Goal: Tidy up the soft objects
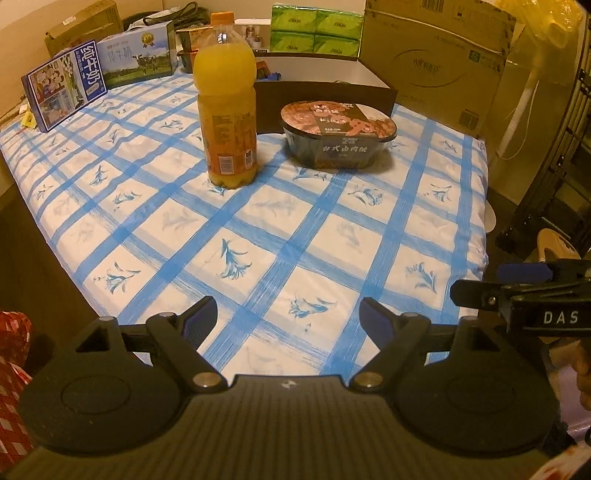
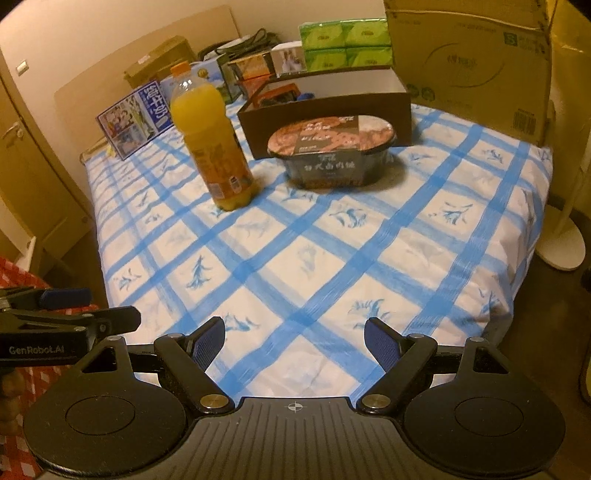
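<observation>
An orange juice bottle (image 1: 228, 110) (image 2: 212, 147) stands upright on the blue-checked cloth (image 1: 258, 240) (image 2: 314, 258). To its right sits a dark instant-meal bowl (image 1: 338, 134) (image 2: 332, 151), in front of an open dark box (image 1: 325, 79) (image 2: 325, 99). My left gripper (image 1: 288, 317) hovers open over the near part of the cloth with nothing between its fingers. My right gripper (image 2: 294, 338) is open too, empty, beside the left. Each gripper shows at the edge of the other's view: the right gripper (image 1: 476, 284), the left gripper (image 2: 110, 306).
Milk cartons (image 1: 64, 86) (image 2: 135, 116) lean at the back left. Green tissue packs (image 1: 316, 27) (image 2: 345, 44) and a large cardboard box (image 1: 443, 62) (image 2: 476, 62) stand behind. A white fan base (image 2: 561, 240) sits on the floor at the right, a red patterned bag (image 1: 11, 387) at the near left.
</observation>
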`<state>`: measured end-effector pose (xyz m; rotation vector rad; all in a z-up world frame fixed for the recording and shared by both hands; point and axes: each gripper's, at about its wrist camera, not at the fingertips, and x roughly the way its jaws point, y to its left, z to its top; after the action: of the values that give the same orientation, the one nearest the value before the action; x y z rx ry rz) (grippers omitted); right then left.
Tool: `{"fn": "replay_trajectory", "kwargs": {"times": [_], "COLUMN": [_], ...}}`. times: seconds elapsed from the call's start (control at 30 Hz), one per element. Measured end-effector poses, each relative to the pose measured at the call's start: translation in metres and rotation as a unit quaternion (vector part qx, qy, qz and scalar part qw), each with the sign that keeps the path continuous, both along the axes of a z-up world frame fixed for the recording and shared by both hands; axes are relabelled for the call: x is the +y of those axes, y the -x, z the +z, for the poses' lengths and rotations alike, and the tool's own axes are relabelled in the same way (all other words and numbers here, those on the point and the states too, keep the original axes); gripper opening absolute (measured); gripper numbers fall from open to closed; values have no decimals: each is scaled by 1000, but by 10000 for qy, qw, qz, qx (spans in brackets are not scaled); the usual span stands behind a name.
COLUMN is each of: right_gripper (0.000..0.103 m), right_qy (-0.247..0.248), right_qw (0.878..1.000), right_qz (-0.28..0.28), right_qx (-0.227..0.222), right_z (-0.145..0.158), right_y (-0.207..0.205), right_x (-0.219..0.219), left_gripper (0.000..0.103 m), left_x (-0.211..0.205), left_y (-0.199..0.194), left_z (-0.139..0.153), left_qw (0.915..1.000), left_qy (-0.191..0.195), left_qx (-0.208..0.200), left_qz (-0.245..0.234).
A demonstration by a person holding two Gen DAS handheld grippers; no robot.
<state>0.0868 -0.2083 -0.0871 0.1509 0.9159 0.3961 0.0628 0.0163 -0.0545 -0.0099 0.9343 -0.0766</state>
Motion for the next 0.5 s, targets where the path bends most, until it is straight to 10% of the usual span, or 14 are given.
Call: {"fn": "replay_trajectory", "kwargs": {"times": [0.5], "right_gripper": [82], "right_qy": [15], "right_qw": [9999], "right_qz": [-16], "right_qx": [155], "right_z": [-9], "right_y": [0], "right_x": [4], "left_gripper": [83], "left_x": [-1], "left_y": [0], "left_z": [-5], "left_qw": [10000], "left_qy": [48], "left_qx": [67], "left_qz": [-34]}}
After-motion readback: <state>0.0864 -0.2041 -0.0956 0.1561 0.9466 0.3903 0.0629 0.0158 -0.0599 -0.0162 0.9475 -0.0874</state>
